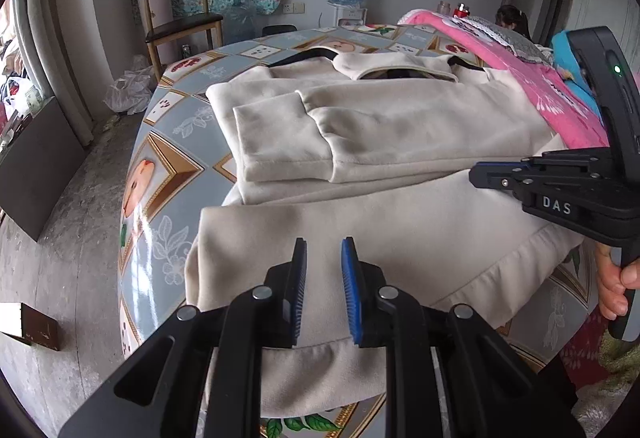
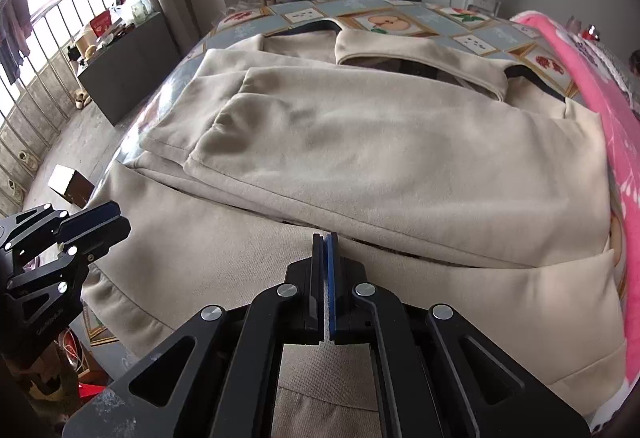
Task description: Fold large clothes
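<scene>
Two tools hovered over the cream garment (image 2: 360, 158) spread on the patterned bench (image 1: 176, 158): left tool (image 1: 323, 250) at 6 o'clock, narrowly parted and holding nothing; right tool (image 2: 325, 238) with jaws fully closed, gripping no visible cloth.

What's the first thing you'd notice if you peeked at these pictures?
A big cream coat lies spread across the middle of the table, its sleeves folded in over the body. Along the coat's right side runs a bright pink blanket. Close to the cameras, the left gripper hovers over the coat's hem with a small gap between its blue pads, and the right gripper is shut, with nothing visible between its pads.
</scene>
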`<move>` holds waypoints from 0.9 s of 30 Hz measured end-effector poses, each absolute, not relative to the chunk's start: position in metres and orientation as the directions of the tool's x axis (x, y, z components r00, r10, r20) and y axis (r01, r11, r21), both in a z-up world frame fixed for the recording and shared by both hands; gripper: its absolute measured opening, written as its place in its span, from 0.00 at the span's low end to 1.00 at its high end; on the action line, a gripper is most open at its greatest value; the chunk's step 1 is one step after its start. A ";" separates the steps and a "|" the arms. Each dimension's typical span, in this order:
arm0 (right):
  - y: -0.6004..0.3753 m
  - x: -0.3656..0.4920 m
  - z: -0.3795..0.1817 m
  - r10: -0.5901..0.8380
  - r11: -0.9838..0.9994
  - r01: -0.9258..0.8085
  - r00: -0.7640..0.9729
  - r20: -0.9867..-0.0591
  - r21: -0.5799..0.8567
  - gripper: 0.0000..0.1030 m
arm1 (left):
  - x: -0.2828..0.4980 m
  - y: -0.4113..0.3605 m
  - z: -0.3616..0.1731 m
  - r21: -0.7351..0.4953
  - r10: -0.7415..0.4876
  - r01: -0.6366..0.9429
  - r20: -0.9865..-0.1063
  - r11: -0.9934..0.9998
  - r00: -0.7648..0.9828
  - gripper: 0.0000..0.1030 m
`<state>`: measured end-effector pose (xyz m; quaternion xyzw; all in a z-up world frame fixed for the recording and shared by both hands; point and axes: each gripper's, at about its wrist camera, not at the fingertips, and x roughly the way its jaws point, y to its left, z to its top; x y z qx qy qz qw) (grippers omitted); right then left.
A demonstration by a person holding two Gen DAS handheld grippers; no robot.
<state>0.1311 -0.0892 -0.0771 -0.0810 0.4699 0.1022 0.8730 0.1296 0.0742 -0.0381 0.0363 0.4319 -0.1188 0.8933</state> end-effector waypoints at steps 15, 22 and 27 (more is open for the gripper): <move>-0.146 0.115 -0.052 0.261 0.965 -0.168 0.521 -0.813 0.202 0.21 | 0.133 0.064 -0.053 0.004 -0.143 0.252 -0.814 0.968 0.563 0.17; -0.127 0.108 -0.075 0.228 0.967 -0.210 0.447 -0.865 0.146 0.26 | 0.133 0.064 -0.054 -0.001 -0.144 0.246 -0.813 0.969 0.565 0.17; -0.138 0.124 -0.078 0.237 0.971 -0.136 0.480 -0.845 0.195 0.25 | 0.132 0.064 -0.053 -0.008 -0.151 0.249 -0.813 0.968 0.563 0.17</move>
